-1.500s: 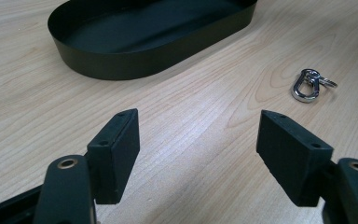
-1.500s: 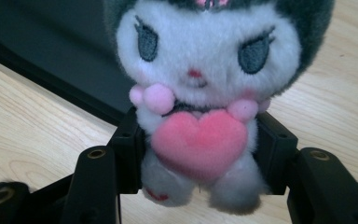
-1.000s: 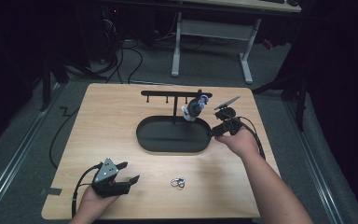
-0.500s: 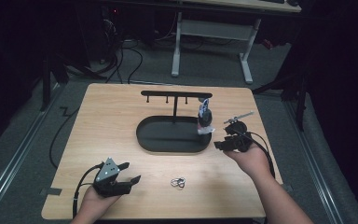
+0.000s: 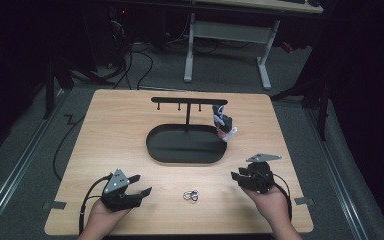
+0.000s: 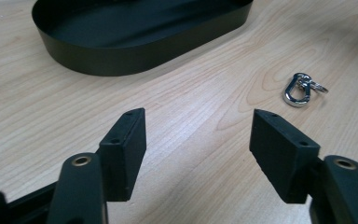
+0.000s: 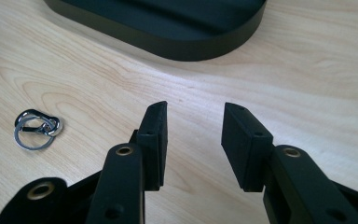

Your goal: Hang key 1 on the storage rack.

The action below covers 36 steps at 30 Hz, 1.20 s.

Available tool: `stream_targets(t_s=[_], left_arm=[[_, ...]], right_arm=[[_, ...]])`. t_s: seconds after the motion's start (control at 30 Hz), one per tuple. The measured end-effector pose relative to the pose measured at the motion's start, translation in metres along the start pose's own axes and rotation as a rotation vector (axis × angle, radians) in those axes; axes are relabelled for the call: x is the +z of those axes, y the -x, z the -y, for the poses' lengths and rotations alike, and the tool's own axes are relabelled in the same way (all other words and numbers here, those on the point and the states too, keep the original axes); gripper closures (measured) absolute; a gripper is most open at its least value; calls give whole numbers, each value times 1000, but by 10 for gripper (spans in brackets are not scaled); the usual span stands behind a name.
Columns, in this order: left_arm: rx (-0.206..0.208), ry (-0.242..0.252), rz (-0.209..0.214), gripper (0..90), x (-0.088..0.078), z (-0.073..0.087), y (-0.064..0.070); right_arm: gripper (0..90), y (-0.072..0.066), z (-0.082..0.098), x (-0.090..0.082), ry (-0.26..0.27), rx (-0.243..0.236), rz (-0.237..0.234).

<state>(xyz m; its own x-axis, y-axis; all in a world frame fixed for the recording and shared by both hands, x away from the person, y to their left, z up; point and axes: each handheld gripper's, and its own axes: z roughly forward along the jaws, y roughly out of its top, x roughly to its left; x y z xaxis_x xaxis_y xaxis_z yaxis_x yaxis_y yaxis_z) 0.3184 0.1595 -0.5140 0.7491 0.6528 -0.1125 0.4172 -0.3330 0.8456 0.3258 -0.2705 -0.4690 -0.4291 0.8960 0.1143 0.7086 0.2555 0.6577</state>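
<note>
A small silver snap hook with key ring (image 5: 191, 195) lies flat on the bare wooden table (image 5: 120, 130), near the front edge and roughly between the two grippers, touching neither. In the left gripper view the same hook (image 6: 300, 88) sits off to the upper right of the jaws, apart from them; in the right gripper view it (image 7: 36, 128) lies to the left of the jaws, likewise clear of them. The left gripper (image 5: 139, 191), held low over the front left part of the table, has its jaws spread wide with only table surface between the pads; it grips nothing. The right gripper (image 5: 236, 177), held over the front right part of the table, points toward the middle of the table; its jaws have just been closing and now stand partly apart, with nothing between them and no contact with any object. Behind the hook, toward the middle of the table, stands a black oval tray (image 5: 156, 150) with a low wall, its near rim visible in both gripper views (image 6: 121, 65) (image 7: 200, 49). A thin post rises from the back of the tray and carries a black crossbar with small pegs (image 5: 189, 101). From the right end of that bar hangs a dark object with white and pink parts (image 5: 223, 125), over the right end of the tray; its exact nature cannot be told. Cables trail from each gripper toward the front edge.
</note>
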Motion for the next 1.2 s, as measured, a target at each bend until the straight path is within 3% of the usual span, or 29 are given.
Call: stream_targets(t_s=[0.23, 0.4, 0.43, 0.5, 0.53, 0.57, 0.63, 0.7, 0.73, 0.77, 0.9, 0.93, 0.97, 1.13, 1.2], left_arm=[[7, 10, -7, 379, 0, 0, 1], [12, 11, -2, 367, 3, 1, 2], [15, 8, -1, 367, 3, 1, 3], [15, 9, 2, 367, 3, 1, 3], [16, 7, 0, 367, 3, 0, 3], [16, 4, -6, 367, 3, 1, 3], [16, 6, -8, 367, 3, 1, 3], [13, 5, -13, 367, 2, 3, 3], [12, 3, -16, 366, 0, 4, 3], [10, 1, -18, 366, -1, 5, 3], [-3, 7, -42, 366, -12, 11, 1], [-9, 10, -47, 366, -15, 12, 0], [-16, 15, -52, 367, -18, 14, -1], [-33, 23, -67, 367, -26, 17, -5], [-31, 22, -66, 367, -26, 17, -6]], right_arm=[[611, -5, 32, 8, 70, 12, 31], [617, -11, 45, 5, 96, -33, 36], [670, -11, 47, 5, 107, -19, 0], [712, -13, 48, 7, 105, -27, -14], [787, -16, 48, 9, 96, -41, -15], [900, -26, 47, 13, 98, -87, -22], [900, -32, 46, 15, 102, -105, -34], [900, -47, 42, 19, 107, -151, -67], [900, -62, 38, 24, 114, -176, -119], [900, -62, 38, 24, 114, -176, -119], [896, -91, 29, 36, 105, -241, -184], [872, -95, 28, 40, 100, -251, -204], [786, -102, 26, 46, 87, -266, -231], [666, -109, 27, 54, 71, -278, -234], [634, -112, 27, 56, 67, -300, -208]])
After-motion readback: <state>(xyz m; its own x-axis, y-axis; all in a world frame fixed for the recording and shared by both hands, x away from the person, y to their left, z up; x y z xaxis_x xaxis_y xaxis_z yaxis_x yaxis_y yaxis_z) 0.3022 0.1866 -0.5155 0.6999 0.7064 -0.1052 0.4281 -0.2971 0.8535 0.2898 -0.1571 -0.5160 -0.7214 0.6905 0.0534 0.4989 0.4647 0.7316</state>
